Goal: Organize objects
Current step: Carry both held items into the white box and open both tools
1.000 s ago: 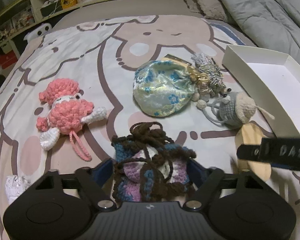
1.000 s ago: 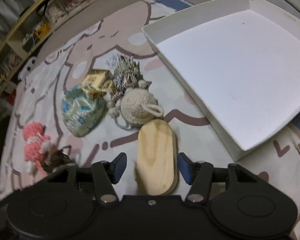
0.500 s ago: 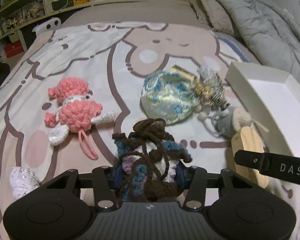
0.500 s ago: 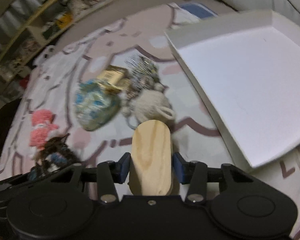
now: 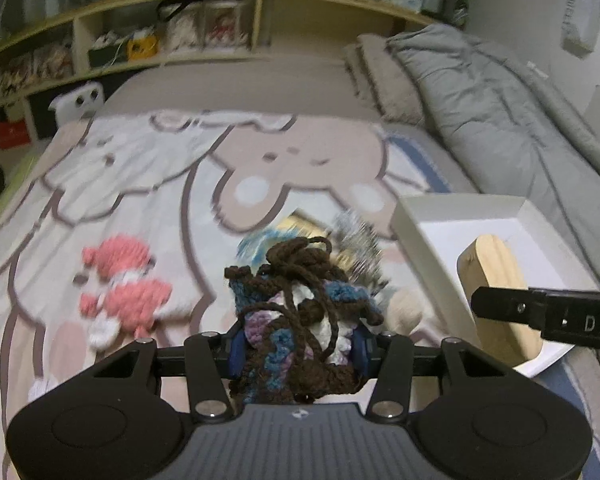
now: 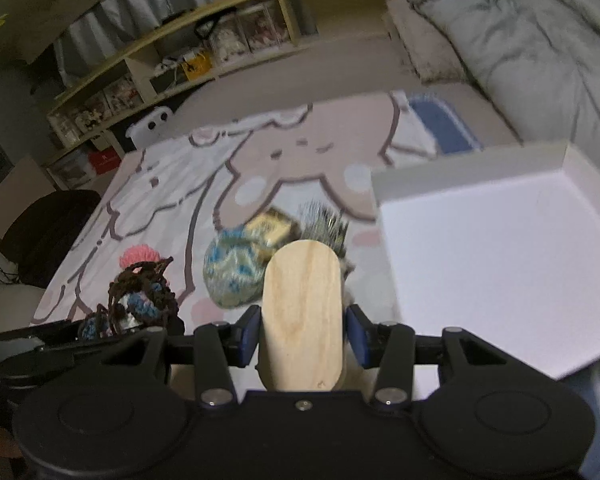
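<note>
Box (image 6: 500, 272) is bare so far, nothing sorted yet. Left gripper (image 5: 298, 346) is clamped on the crochet pouch (image 5: 300, 312), right gripper (image 6: 302, 336) pinches the wood block (image 6: 302, 312), both lifted. Roughly 4 bits, blurry, sit on the blanket (image 5: 140, 176).

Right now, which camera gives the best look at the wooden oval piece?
The right wrist view: the wooden oval piece fills the centre, its broad face showing, clamped by the right gripper. The left wrist view shows it only edge-on, partly behind that gripper's finger.
</note>
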A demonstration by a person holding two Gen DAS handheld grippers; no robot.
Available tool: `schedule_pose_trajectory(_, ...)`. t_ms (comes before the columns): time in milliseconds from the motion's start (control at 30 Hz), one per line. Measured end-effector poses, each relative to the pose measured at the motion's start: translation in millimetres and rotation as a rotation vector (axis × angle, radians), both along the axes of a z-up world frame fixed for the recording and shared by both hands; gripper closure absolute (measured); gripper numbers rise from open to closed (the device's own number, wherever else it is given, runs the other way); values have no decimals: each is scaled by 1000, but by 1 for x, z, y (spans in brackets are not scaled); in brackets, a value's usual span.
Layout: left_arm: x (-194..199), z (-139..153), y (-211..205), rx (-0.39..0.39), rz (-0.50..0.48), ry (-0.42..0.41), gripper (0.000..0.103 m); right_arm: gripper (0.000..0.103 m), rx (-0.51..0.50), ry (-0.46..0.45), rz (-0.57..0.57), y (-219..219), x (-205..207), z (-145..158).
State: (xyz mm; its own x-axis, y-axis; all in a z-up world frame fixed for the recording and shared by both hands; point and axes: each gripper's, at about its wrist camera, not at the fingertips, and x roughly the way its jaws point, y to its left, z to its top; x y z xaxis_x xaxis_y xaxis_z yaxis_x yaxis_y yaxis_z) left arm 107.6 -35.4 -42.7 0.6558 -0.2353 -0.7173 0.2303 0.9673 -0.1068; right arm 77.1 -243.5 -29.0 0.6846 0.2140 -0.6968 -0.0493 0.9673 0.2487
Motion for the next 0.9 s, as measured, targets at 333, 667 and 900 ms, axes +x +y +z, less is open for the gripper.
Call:
schedule_pose_trajectory(333,33,23,-69,-6,-125,-68,53,56,-66,-47,-12,-67,30,19)
schedule_pose_trajectory(667,80,1,-149,-32,-267,-62,53,56,-110,-39,-44,-132,78,4)
schedule_pose_trajectory(900,112,-37,-187,24,-367,-31,53,56,-122,12,-25,-154,107,-27)
